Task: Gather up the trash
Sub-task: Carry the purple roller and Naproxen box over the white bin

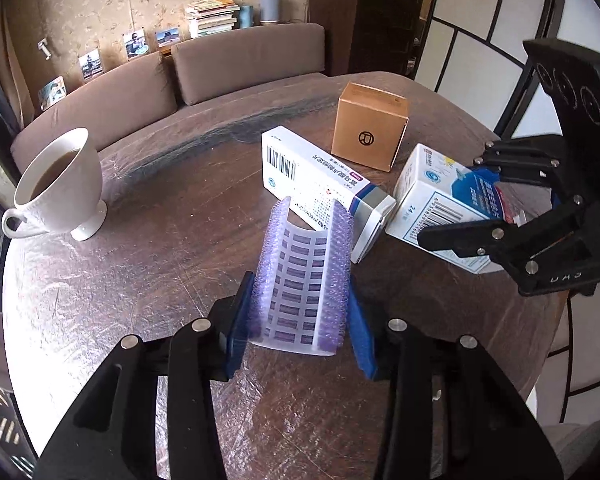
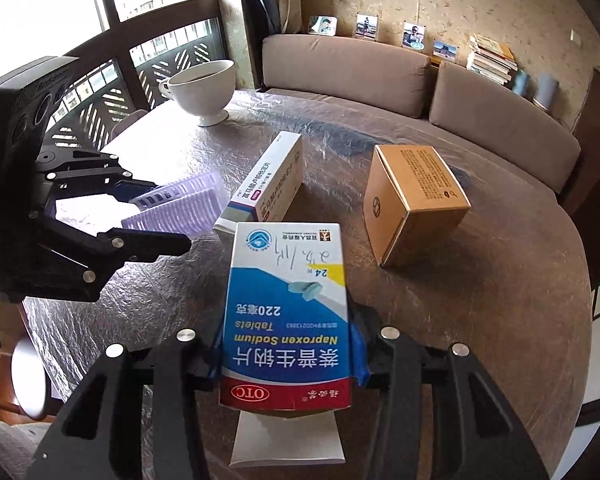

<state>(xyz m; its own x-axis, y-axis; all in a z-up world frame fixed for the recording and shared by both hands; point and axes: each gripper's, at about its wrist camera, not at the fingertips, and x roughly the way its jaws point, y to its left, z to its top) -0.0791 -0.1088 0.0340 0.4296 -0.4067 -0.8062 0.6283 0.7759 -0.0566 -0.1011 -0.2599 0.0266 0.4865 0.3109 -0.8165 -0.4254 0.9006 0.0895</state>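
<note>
The right gripper point(image 2: 286, 350) hides the lower sides of the blue box point(image 2: 286, 316) it is clamped on; the box's open flap is partly cut off beneath. The left gripper point(image 1: 300, 320) squeezes a purple blister sheet point(image 1: 304, 276), bowed between its pads, so its underside is hidden. Both grippers tilt down over the table point(image 1: 140, 280). A long white box point(image 1: 320, 176) and a brown carton point(image 1: 370, 128) lie beyond, the cup point(image 1: 64, 184) well apart at the left
</note>
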